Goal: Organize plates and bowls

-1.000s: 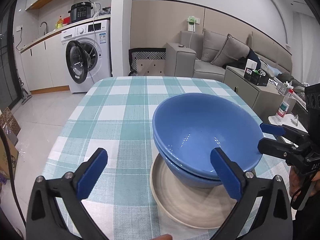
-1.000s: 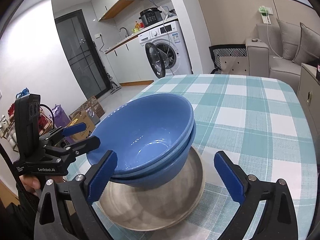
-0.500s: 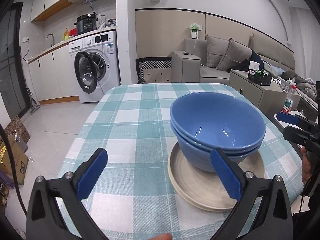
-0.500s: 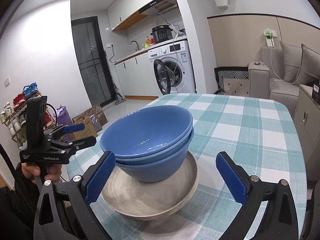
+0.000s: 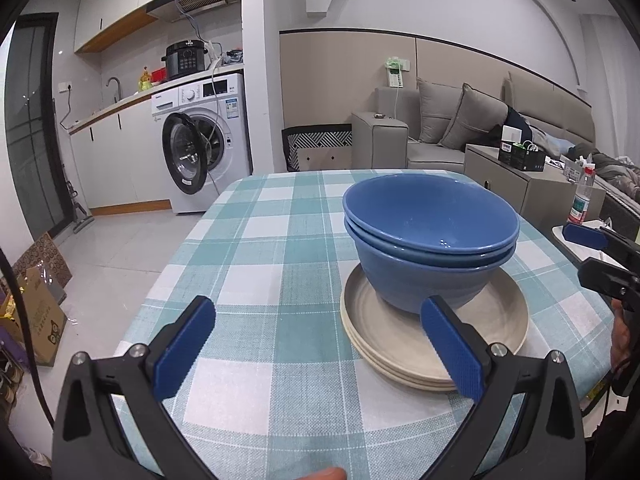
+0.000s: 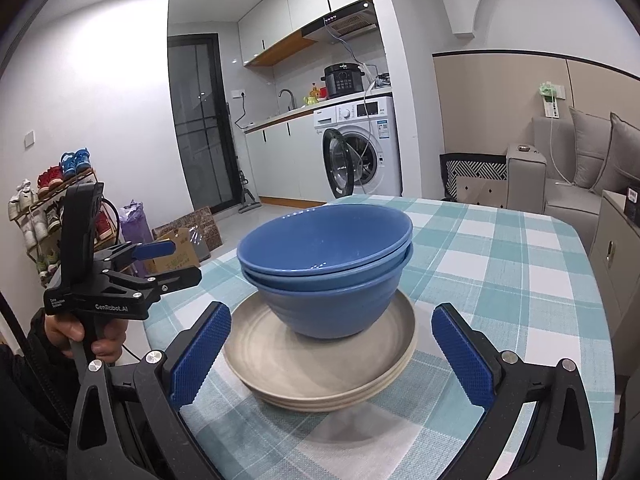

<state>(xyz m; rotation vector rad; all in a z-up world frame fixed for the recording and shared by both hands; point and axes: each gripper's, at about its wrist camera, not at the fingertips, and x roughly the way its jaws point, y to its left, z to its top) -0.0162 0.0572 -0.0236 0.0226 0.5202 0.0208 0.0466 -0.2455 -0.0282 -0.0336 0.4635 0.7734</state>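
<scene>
Now both tools sit farther from the stack than a second ago, when their pads flanked the bowls closely and the upper bowl looked tilted in the lower. The left tool [image 5: 316,350] hangs over the near edge of the surface [image 5: 280,240] with its jaws spread wide and nothing between them; the right tool [image 6: 332,356] is likewise wide open and empty, pointed at the stack from the other side. Two blue bowls [image 5: 430,236] nest squarely one inside the other, rims level, and rest on the beige plates [image 5: 400,344], which lie stacked flat on the checked cloth, toward the right side as the left view sees it. Nothing touches the stack. Judging by this, the bowls have been released and settled, and the pull-back suggests the sorting is finished or nearly so; no other dishes show on the surface.
</scene>
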